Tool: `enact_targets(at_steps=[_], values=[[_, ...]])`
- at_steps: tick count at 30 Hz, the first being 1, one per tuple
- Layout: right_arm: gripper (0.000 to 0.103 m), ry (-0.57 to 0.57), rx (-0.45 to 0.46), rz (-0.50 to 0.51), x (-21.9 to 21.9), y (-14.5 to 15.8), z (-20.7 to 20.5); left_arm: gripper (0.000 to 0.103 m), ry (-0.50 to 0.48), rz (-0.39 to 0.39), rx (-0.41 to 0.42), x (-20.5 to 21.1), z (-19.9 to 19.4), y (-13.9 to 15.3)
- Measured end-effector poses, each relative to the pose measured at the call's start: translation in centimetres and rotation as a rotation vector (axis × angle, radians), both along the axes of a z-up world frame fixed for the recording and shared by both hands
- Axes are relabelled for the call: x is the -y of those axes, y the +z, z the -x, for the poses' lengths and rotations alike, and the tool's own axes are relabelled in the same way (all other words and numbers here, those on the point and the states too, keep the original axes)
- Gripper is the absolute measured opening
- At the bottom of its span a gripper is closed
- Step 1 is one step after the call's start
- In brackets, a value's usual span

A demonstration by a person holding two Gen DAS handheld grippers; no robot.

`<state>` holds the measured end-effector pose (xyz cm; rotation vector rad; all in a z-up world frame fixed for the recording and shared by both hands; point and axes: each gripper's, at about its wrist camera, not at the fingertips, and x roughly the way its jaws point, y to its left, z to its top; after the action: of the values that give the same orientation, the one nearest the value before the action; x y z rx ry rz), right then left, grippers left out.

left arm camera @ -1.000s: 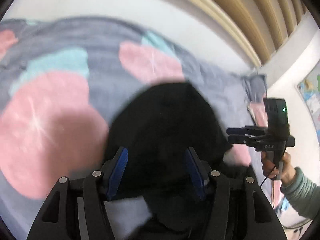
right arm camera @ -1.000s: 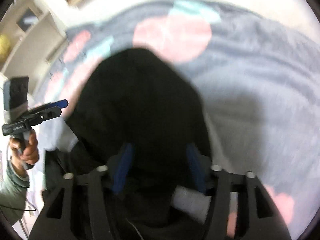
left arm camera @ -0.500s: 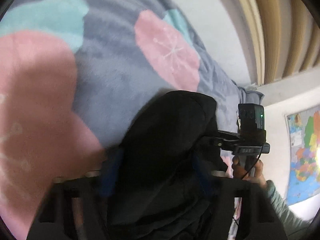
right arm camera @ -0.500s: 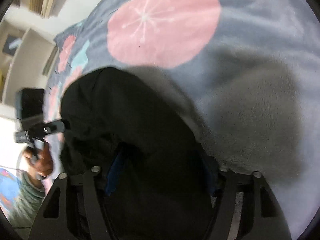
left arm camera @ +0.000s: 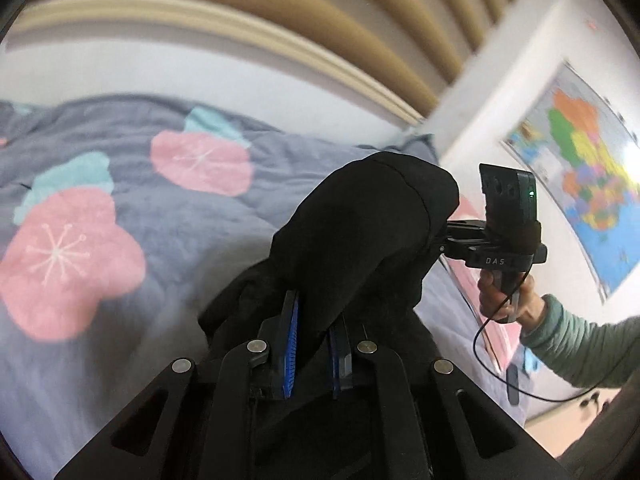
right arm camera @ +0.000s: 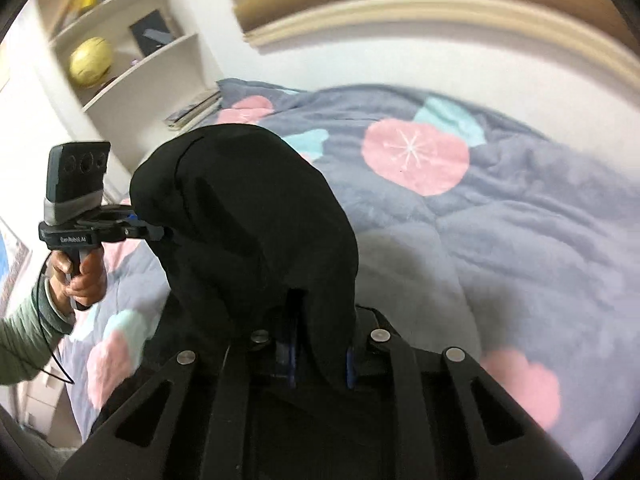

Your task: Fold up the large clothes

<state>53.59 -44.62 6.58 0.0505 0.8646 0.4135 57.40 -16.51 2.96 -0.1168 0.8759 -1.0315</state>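
Note:
A large black garment hangs bunched between both grippers, lifted above the bed. My left gripper is shut on a fold of it; the blue pads press the cloth from both sides. My right gripper is shut on another fold of the same garment. In the left wrist view the right gripper reaches into the cloth from the right. In the right wrist view the left gripper enters it from the left. Its fingertips are hidden by cloth.
A grey quilt with pink and teal flowers covers the bed below. A white shelf unit with a yellow ball stands at the left. A map poster hangs on the right wall.
Both grippers have closed on the black garment and lifted it off the quilt. Both cameras now tilt up and show the wall and shelves.

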Motion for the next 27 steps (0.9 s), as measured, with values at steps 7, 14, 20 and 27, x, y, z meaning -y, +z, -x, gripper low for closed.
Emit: enact_targets(at_steps=[7, 14, 20, 27], values=[[0.02, -0.042, -0.064, 0.121, -3.5, -2.4, 13.7, 0.013, -0.063, -0.133, -0.003, -0.5, 12.8, -1.6], [0.025, -0.169, -0.349, 0.032, -3.8, -11.0, 21.1, 0.014, 0.032, -0.3, -0.208, -2.2, 20.8, -11.5], [0.033, -0.261, -0.298, 0.03, -1.8, -6.9, 22.0, 0.015, 0.12, -0.209, -0.216, -6.4, 20.8, -6.5], [0.074, -0.305, -0.136, -0.064, -4.9, 0.9, 16.8, 0.033, 0.165, -0.002, -0.123, -4.5, 17.1, 1.6]])
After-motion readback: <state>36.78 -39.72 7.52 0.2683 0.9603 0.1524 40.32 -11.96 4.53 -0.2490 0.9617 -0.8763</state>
